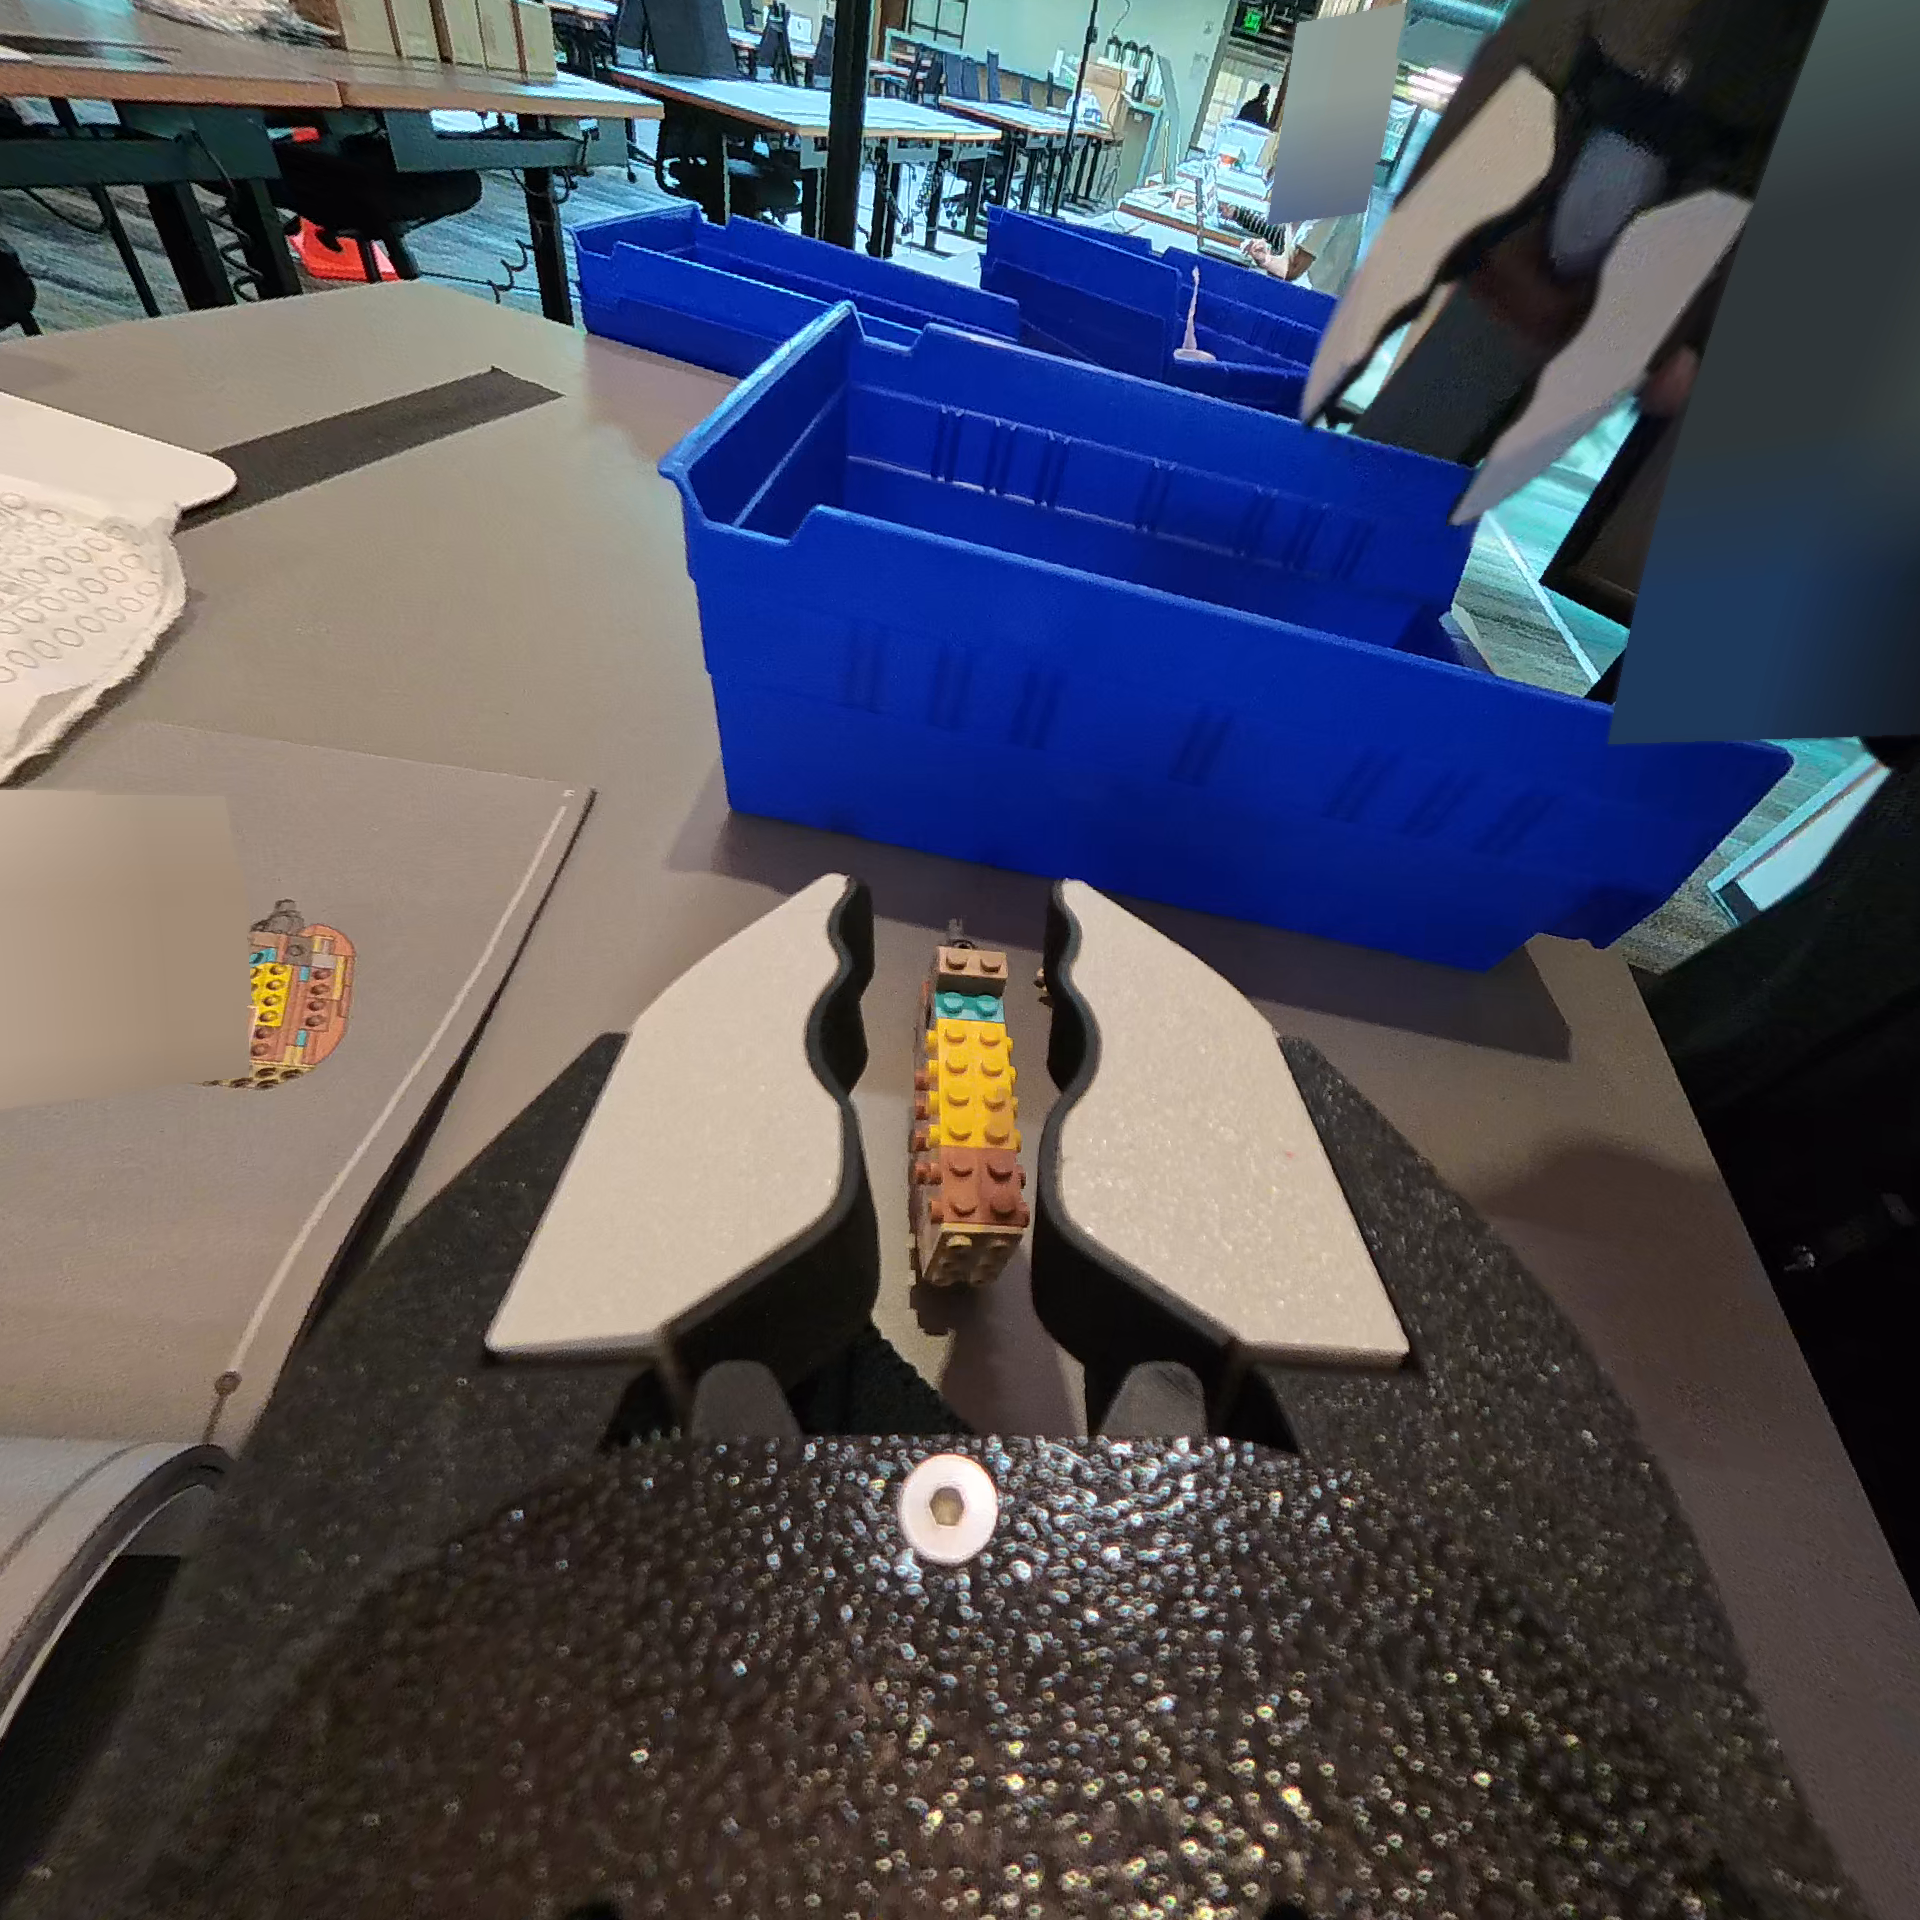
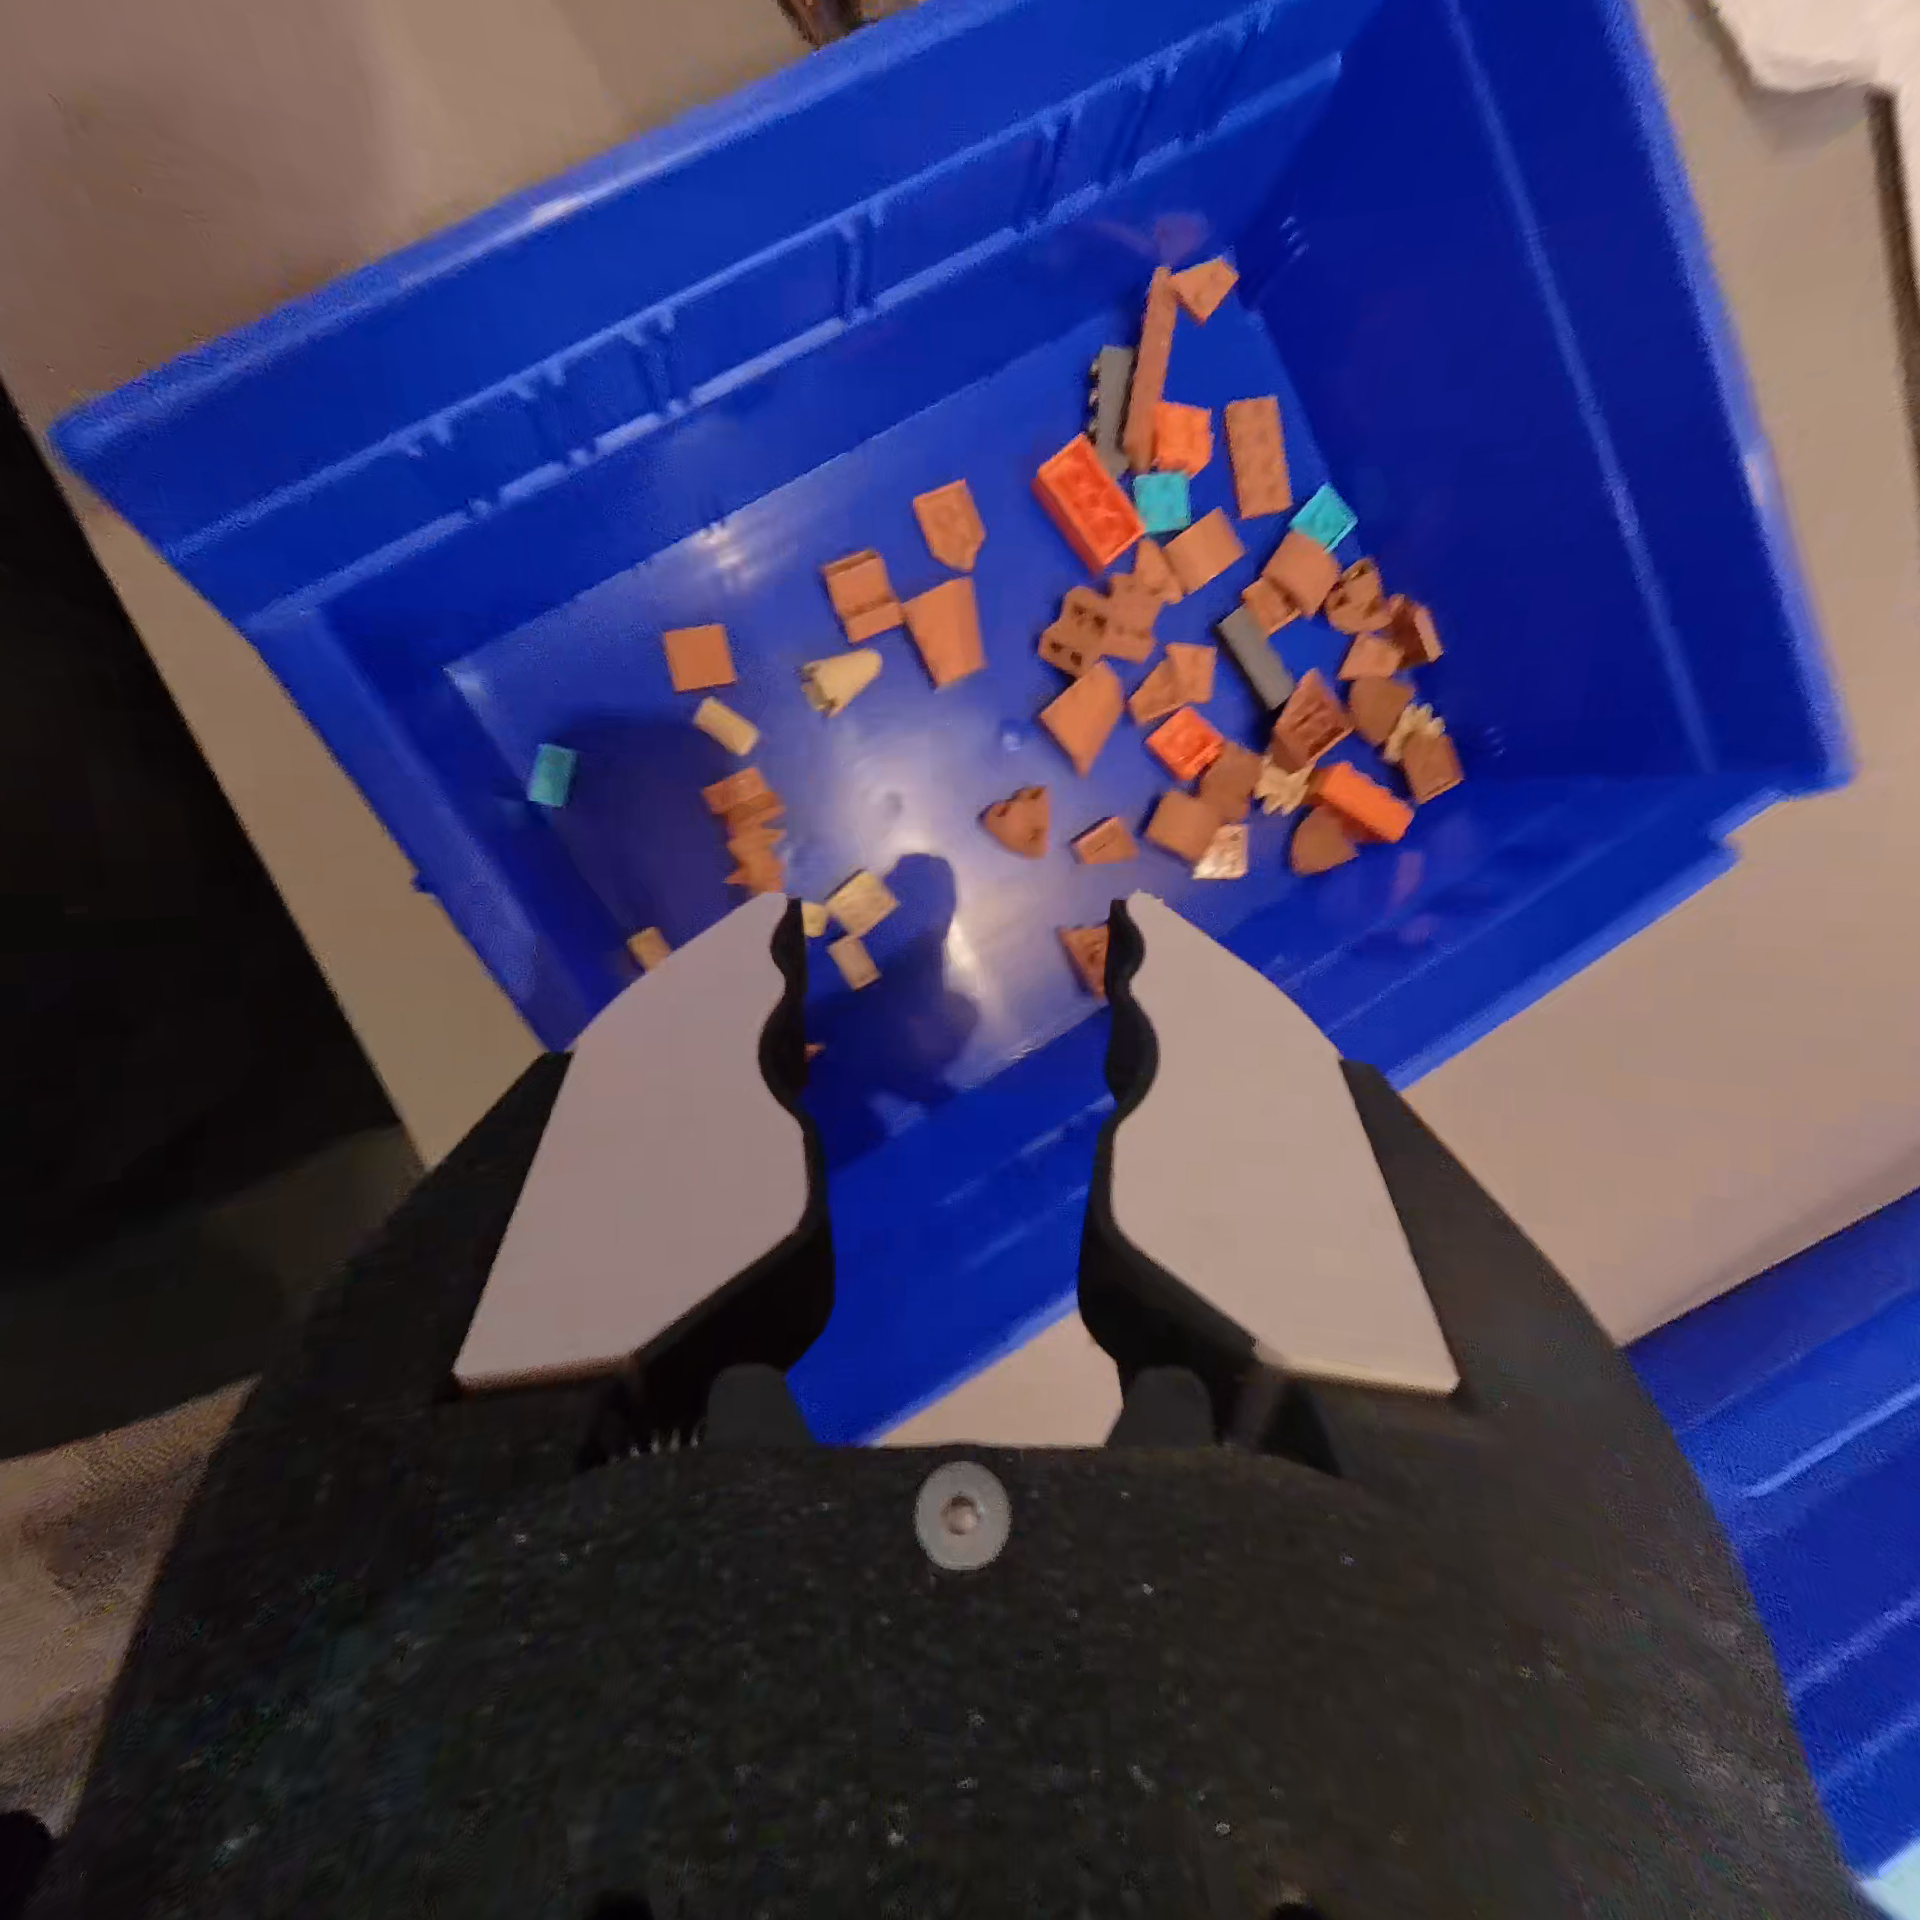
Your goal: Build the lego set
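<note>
A small lego build (image 1: pixel 971 1112) of tan, teal, yellow and brown bricks lies on the grey table between the fingers of my left gripper (image 1: pixel 951 914), which is open around it without touching. My right gripper (image 2: pixel 951 914) is open and empty, held above a blue bin (image 2: pixel 436 457) that holds several loose brown, orange, tan, teal and grey lego pieces (image 2: pixel 1195 623). The right gripper also shows in the left wrist view (image 1: pixel 1392 457) at the upper right, above the same blue bin (image 1: pixel 1143 727).
An open instruction booklet (image 1: pixel 343 1039) lies left of the build. A white plastic bag (image 1: pixel 73 592) lies at the far left. More blue bins (image 1: pixel 790 281) stand behind the near one. The table edge (image 1: pixel 1704 1247) runs down the right side. Spacing between my two grippers at the tips: around 25 cm.
</note>
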